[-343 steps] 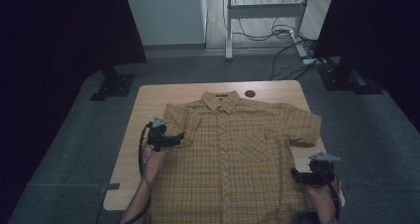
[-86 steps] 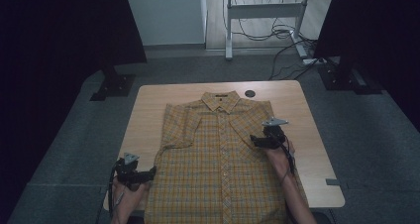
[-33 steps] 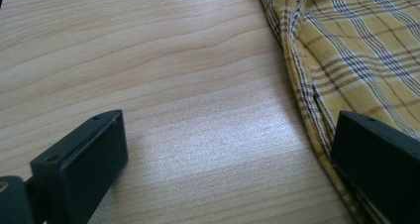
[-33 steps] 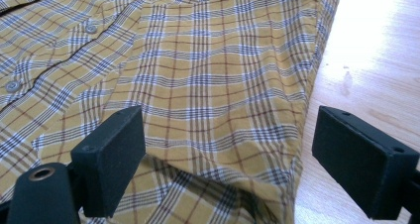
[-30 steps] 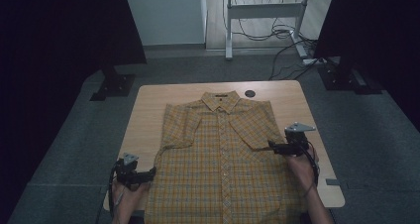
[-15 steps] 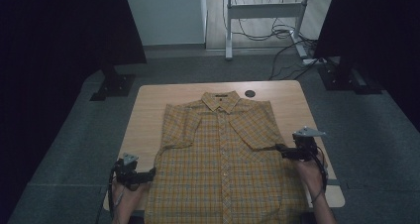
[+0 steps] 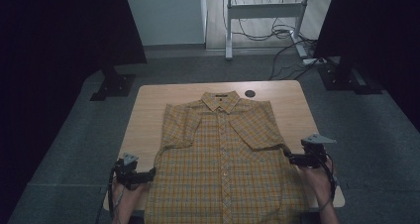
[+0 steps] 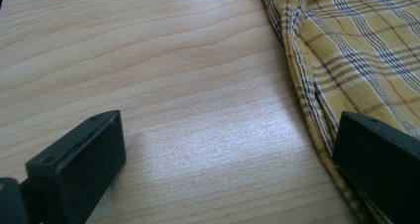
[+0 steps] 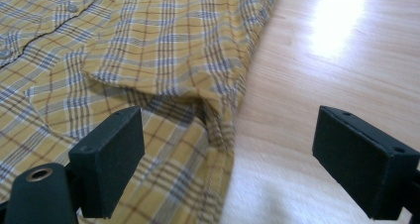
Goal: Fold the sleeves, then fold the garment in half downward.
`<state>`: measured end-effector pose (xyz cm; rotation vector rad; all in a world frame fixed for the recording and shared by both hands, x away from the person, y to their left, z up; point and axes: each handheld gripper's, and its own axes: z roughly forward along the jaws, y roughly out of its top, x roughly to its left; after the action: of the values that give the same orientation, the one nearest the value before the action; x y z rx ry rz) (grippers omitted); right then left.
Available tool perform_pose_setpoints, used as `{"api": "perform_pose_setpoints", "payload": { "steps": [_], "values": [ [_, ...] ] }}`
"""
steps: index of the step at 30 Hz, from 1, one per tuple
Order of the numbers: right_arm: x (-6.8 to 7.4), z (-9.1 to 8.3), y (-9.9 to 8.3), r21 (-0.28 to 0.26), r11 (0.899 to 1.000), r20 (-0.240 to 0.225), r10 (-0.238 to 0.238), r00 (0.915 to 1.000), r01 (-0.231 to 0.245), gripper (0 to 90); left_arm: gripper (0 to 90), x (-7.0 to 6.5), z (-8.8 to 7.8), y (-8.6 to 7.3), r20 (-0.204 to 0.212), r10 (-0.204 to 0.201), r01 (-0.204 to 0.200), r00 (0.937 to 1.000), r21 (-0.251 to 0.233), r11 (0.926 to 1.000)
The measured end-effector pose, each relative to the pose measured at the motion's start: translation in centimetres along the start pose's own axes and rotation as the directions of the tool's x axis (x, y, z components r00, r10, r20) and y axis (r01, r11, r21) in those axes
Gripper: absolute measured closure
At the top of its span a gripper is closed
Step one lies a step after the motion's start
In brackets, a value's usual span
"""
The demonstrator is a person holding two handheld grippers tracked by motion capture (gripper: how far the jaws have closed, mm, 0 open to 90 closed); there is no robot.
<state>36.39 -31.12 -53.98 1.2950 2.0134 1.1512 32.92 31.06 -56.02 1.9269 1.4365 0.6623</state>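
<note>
1. A wooden table [image 7: 148, 110] stands on a grey floor [image 7: 64, 149], with a desk frame [image 7: 262, 11] and loose cables [image 7: 282, 33] on the floor beyond its far edge.
2. A yellow checked shirt [image 7: 223, 159] lies flat, front up and buttoned, in the middle of the table. Its long axis runs near to far: the collar [image 7: 220, 102] points to the far edge and the hem reaches the near edge. Both short sleeves are folded in over the chest.
3. The right gripper [image 7: 292, 158] sits at the shirt's right edge, just near of the folded right sleeve. Its jaws are spread wide, one over the cloth and one over bare wood, with the shirt's side seam between them; they hold nothing.
4. The left gripper [image 7: 148, 173] rests at the shirt's left edge toward the near side. Its jaws are also wide apart and empty, one over bare wood and the other at the cloth's edge.
5. A small dark round hole [image 7: 250, 93] lies in the tabletop, far right of the collar.
</note>
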Motion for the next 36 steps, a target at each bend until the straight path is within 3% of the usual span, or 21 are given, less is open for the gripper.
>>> {"api": "perform_pose_setpoints", "payload": {
  "steps": [12,18,23,36],
  "values": [
    [-0.4,-1.6,-2.5,0.013,0.999,0.028,0.029,0.9992,-0.029,11.6,0.3,0.0,0.0,0.0,0.000,0.001,-0.001,1.0000,0.000,1.0000],
    [-0.5,-2.1,-4.4,0.052,0.998,0.058,0.039,0.9976,-0.042,11.2,0.3,0.0,0.0,0.0,0.000,0.001,-0.001,1.0000,0.000,1.0000],
    [-0.3,-2.1,-5.5,0.118,0.992,0.086,0.023,0.9960,-0.033,10.5,0.2,0.0,0.0,0.0,0.001,0.002,-0.002,1.0000,0.000,1.0000],
    [0.0,-2.2,-5.7,0.137,0.989,0.113,0.044,0.9927,-0.060,7.0,0.3,0.3,0.0,0.0,-0.010,0.003,-0.002,0.9999,0.003,1.0000]
  ]
}}
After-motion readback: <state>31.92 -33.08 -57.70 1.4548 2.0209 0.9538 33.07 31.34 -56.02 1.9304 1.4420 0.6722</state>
